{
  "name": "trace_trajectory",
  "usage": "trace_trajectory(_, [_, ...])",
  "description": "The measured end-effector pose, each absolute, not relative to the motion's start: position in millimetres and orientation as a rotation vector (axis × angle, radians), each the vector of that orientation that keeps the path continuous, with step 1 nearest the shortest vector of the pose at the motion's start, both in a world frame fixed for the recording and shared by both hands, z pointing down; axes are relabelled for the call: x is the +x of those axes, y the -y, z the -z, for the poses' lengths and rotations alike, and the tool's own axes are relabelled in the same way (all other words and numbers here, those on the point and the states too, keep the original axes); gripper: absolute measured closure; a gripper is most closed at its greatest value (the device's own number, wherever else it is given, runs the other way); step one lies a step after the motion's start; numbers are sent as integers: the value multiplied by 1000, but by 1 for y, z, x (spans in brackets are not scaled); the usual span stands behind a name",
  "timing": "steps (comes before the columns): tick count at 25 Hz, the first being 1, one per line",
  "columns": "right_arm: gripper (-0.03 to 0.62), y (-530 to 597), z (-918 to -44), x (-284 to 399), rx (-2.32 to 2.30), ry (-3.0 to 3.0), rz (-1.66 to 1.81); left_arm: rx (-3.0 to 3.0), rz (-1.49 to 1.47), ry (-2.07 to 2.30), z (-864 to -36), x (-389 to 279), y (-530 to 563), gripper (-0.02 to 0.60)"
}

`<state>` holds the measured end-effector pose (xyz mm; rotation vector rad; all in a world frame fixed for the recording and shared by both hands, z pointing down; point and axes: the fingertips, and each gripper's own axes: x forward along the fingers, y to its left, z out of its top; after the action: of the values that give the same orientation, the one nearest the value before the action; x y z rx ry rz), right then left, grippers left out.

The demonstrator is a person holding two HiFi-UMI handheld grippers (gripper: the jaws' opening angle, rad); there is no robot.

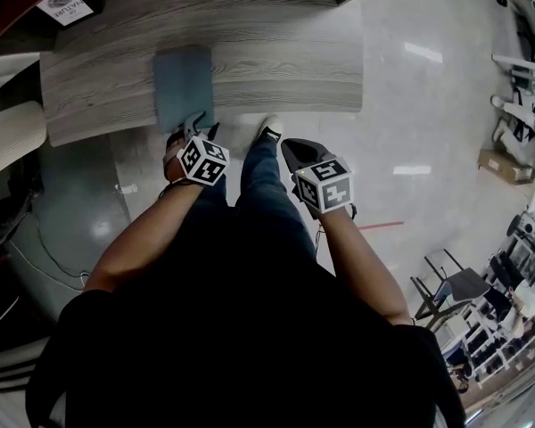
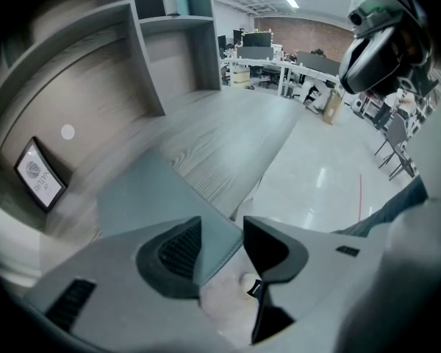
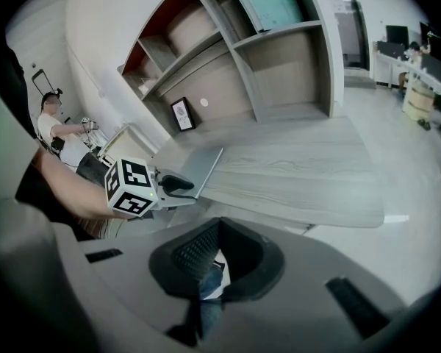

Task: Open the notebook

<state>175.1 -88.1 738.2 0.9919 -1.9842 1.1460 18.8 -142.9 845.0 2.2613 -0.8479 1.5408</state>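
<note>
My right gripper hangs over my jeans, short of the table, its jaws together at the tips with nothing between them; my left gripper is at the table's near edge, jaws standing apart, with the near corner of the notebook in the gap; the blue-grey notebook lies closed and flat on the table's left part, against that near edge; farther back, a small framed sign stands at the left; shelves rise behind the table.
</note>
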Motion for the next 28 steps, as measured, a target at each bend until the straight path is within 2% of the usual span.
trace_trajectory(11, [592,92,-734,167,993,2003,-1121,2289,-1490,820,-834,21,141,476])
trace_trajectory(16, [592,90,-732,166,997,2005,-1105,2302,-1467,818,-828,23,139,536])
trace_trajectory(28, [592,81,-722,158,1011,2032,-1068,2349,-1403,842,-800,15,141,558])
